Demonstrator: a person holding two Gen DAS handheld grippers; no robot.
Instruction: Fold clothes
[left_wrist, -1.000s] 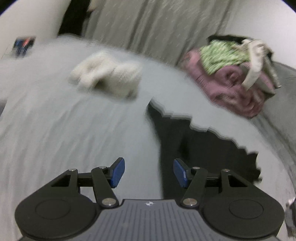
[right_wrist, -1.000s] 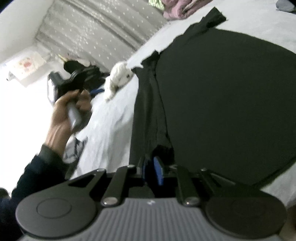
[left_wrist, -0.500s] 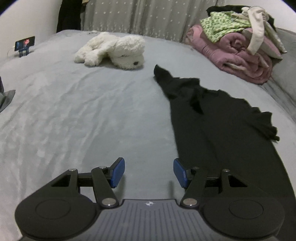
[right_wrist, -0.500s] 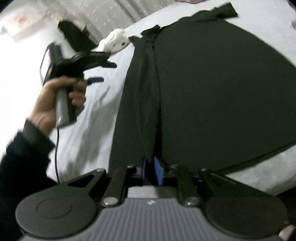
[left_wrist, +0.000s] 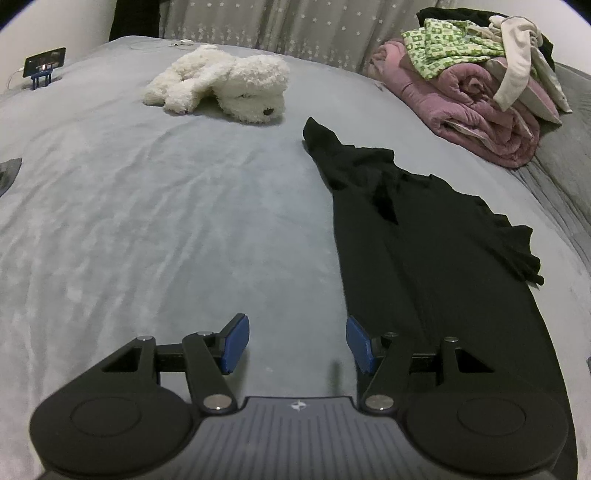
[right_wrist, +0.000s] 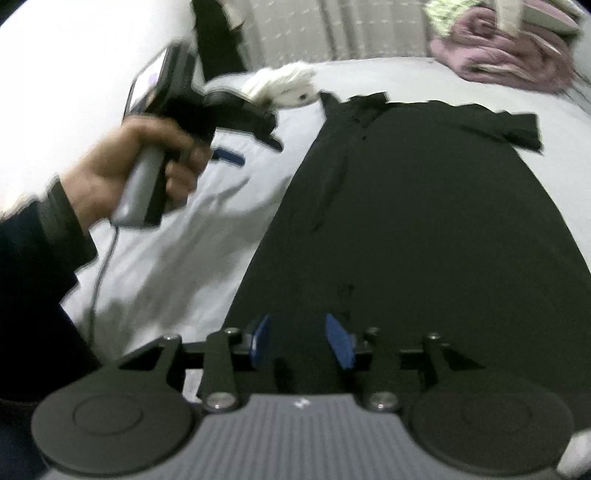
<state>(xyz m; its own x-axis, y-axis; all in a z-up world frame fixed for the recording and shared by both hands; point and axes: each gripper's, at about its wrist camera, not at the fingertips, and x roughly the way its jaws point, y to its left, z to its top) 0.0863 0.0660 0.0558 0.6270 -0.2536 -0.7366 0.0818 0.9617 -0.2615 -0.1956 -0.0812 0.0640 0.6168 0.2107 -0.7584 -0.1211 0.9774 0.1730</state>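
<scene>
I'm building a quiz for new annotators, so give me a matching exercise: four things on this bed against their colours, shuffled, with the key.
Things:
1. stuffed dog
2. garment spread flat
3. rolled blanket
4. patterned cloth on top of the pile

Colours:
A. pink
B. green and white
C. black
D. white

Pairs: 1-D, 2-C, 3-A, 4-B

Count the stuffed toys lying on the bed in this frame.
1. A white plush dog lies on the grey bedspread, beyond the top end of the black garment. The clothes pile at the far right could hide more.
</scene>
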